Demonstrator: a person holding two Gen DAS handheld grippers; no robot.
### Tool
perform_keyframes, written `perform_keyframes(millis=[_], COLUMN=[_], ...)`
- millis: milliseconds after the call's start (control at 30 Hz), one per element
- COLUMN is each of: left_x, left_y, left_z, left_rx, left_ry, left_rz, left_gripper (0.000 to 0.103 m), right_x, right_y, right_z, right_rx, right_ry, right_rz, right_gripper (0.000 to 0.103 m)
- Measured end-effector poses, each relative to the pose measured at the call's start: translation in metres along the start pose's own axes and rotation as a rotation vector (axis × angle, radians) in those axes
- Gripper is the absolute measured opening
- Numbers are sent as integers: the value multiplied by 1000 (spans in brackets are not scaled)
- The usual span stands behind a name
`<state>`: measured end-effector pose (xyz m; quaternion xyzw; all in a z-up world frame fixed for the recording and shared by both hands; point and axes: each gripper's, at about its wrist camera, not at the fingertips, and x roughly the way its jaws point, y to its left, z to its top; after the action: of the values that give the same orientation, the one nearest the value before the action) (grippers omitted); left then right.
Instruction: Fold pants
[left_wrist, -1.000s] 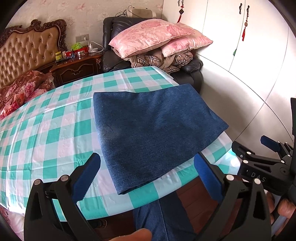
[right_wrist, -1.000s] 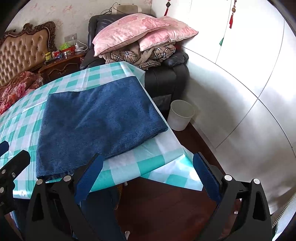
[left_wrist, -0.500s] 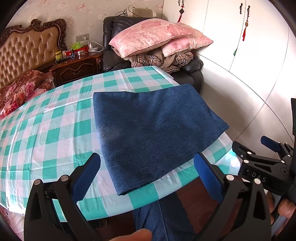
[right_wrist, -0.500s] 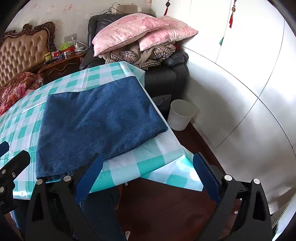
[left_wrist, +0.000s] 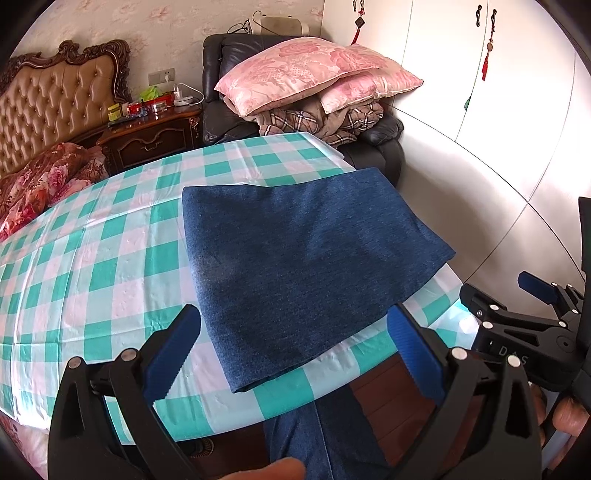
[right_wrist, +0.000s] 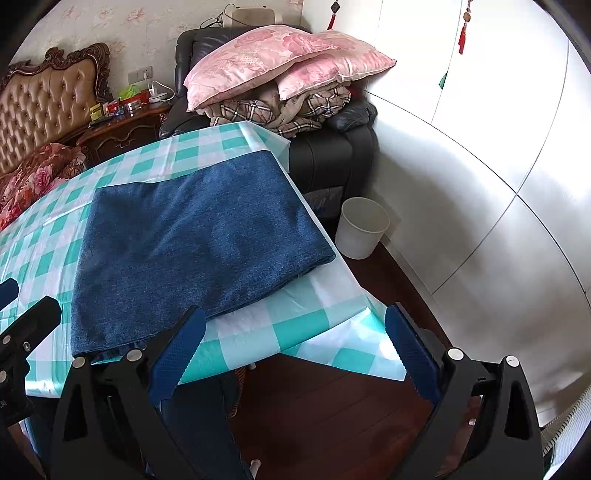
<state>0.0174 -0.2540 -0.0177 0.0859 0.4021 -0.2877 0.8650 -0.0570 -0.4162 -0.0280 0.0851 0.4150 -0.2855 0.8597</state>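
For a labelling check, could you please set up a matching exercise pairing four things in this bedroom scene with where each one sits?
Things:
1. pants
2. pillows
3. bin
4. tablecloth

Places:
A. on the floor by the armchair
B. folded flat on the checked table
C. stacked on a plaid blanket on the armchair
D. spread over the table, hanging off its edge

Pairs: 1-B, 2-C, 3-A, 4-D
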Motion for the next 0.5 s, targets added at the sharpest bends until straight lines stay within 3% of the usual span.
perform_keyframes(millis=[233,400,500], left_x=[1,4,-14], left_y=[-8,-7,23], left_z=[4,8,0], left_rx=[9,-7,-16], left_ry=[-36,-33,-84], left_rz=[-51,-147,-83], left_gripper=[101,101,101], right_x=[3,7,11], right_y=[1,1,-2], right_z=[-1,-1,-1], right_rx=[1,8,50], right_ry=[4,3,-16], right_rz=[-2,-2,12], right_gripper=[94,94,95])
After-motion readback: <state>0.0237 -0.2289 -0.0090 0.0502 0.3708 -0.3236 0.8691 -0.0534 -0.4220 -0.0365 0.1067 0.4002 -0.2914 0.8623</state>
